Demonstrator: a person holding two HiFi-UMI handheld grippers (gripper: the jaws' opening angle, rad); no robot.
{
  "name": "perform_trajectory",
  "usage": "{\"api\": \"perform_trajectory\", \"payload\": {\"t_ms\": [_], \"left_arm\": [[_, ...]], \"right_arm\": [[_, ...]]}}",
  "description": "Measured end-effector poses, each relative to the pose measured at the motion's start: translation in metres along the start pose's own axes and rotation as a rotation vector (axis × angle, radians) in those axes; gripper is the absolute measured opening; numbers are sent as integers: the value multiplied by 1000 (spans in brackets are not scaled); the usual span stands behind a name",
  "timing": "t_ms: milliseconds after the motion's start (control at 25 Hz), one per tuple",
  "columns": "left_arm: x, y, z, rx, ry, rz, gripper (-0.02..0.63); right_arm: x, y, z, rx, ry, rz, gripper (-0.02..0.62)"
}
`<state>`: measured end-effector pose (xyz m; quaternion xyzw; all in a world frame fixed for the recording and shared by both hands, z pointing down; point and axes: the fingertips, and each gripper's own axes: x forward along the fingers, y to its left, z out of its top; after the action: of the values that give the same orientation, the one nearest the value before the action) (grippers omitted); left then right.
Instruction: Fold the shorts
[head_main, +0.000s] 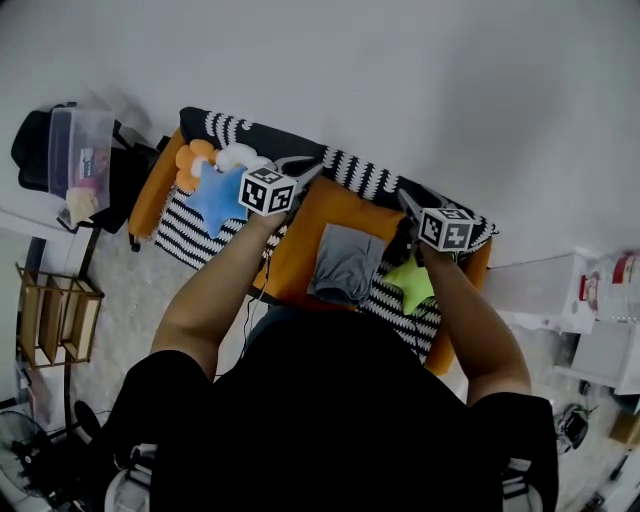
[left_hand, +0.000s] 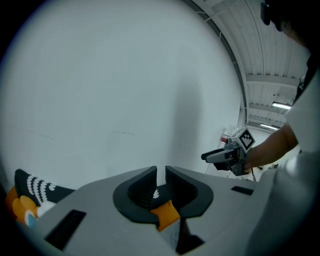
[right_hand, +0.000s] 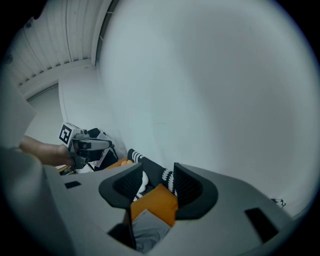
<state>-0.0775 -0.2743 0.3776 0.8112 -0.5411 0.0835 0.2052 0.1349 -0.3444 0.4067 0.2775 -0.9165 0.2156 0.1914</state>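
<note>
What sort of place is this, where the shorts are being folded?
Probably a living room, or a room set up like one: an orange sofa stands against a plain white wall, with a striped blanket and star-shaped cushions on it. The grey shorts lie on the seat.

Shorts (head_main: 345, 263) lie in the middle of a sofa (head_main: 330, 205) seat. A star cushion (head_main: 215, 197) sits to their left, with a flower cushion (head_main: 190, 160) behind it. A second star cushion (head_main: 410, 283) lies just right of the shorts. A bin (head_main: 80, 160) stands left of the sofa.
</note>
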Motion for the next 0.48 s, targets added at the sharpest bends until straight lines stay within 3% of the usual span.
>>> {"api": "perform_trajectory", "payload": {"t_ms": [120, 480], "left_arm": [[0, -10, 3, 25, -7, -30, 71], [-10, -16, 5, 43, 3, -6, 71]], "right_arm": [[-3, 0, 2, -9, -2, -4, 199], [-11, 8, 11, -31, -14, -3, 198]]}}
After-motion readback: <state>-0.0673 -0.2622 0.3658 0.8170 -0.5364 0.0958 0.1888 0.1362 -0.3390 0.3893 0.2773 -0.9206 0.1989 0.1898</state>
